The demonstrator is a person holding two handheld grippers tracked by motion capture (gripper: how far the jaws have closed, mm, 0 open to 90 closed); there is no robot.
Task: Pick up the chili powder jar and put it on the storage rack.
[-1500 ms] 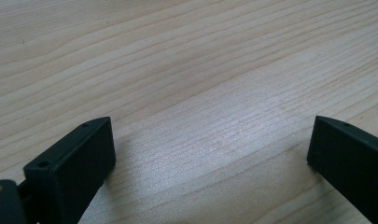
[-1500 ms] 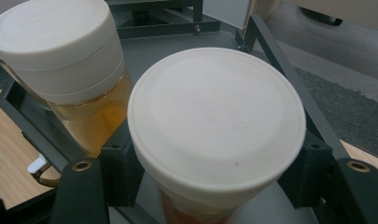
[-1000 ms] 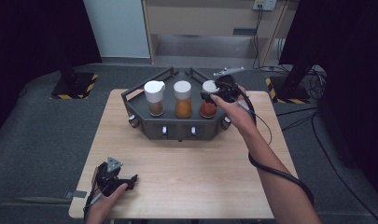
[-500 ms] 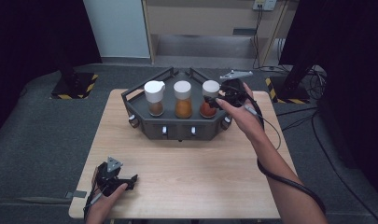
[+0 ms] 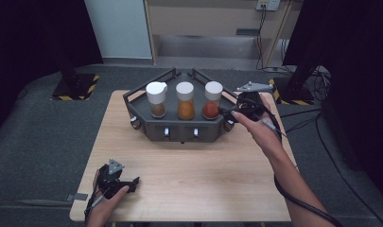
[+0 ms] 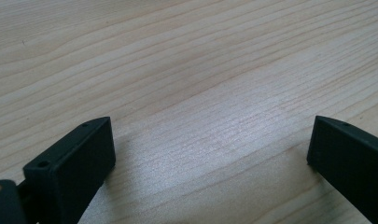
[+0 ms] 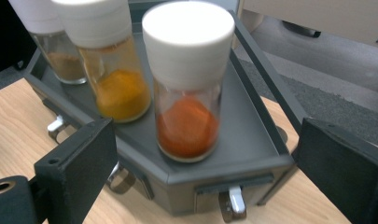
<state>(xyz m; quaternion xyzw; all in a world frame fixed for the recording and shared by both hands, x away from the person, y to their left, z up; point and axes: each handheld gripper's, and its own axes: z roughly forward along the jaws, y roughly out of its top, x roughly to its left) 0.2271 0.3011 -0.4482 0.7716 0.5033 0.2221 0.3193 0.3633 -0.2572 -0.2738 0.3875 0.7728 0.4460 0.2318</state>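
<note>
Down at the table's point(image 5: 189, 189) near-left corner, the left gripper point(image 5: 132, 181) rests with jaws spread, gripping nothing. Rightward, the red spice jar point(image 5: 213, 101) stands upright in the grey rack point(image 5: 179, 130); just beside it, the right gripper point(image 5: 225, 112) has just been opening, jaws empty.

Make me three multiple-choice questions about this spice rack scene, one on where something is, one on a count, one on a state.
1. Where does the jar of red powder stand in the grey tray, in the high view?
A. right end B. middle C. left end
2. How many white-capped jars stand in the tray?
A. two B. three C. four
3. How is the right gripper?
A. shut on the red jar B. open, off the jar C. shut, empty

Key: 1 A, it stands right of the orange jar; 2 B, three caps in a row; 3 B, its jaws, just opened, stand wide apart.
</note>
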